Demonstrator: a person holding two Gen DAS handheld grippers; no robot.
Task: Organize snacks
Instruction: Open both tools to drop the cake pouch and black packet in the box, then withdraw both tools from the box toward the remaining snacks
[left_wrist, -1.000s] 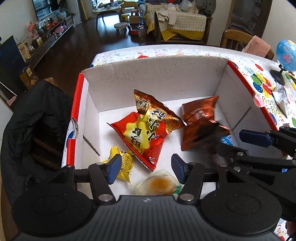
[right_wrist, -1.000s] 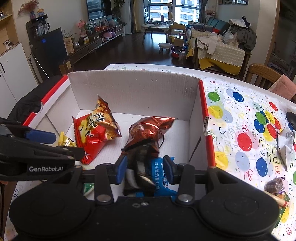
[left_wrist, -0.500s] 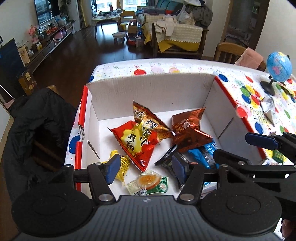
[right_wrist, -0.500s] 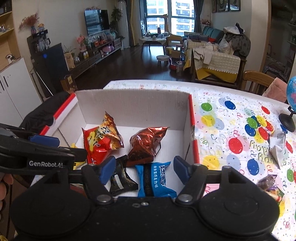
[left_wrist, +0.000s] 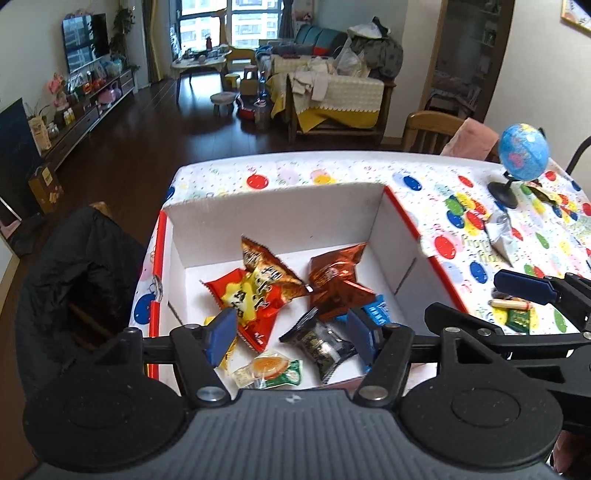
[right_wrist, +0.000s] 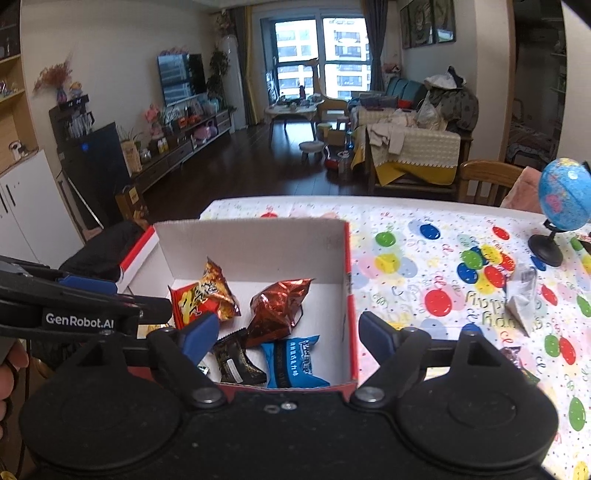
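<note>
A white cardboard box (left_wrist: 273, 218) with red trim holds several snacks: a red-yellow bag (left_wrist: 251, 295), a copper bag (left_wrist: 336, 280), a black packet (left_wrist: 321, 343), a blue packet (left_wrist: 376, 310) and a green-orange packet (left_wrist: 269, 371). My left gripper (left_wrist: 291, 334) hovers above the box's near side, its jaws opening with nothing held between them. My right gripper (right_wrist: 286, 332) hangs over the box's near right corner, its jaws opening wide and empty. Below it the black packet (right_wrist: 236, 362) and blue packet (right_wrist: 293, 363) lie on the box floor.
The box stands on a balloon-print tablecloth (right_wrist: 443, 266). To its right are a small globe (right_wrist: 563, 195), a silver wrapper (right_wrist: 524, 295) and loose snacks (left_wrist: 511, 304). A chair draped with a black jacket (left_wrist: 74, 266) stands at the left.
The right gripper released the black and blue packets, which now lie in the box, and its jaws spread wide. Both grippers rose and drew back from the box.
</note>
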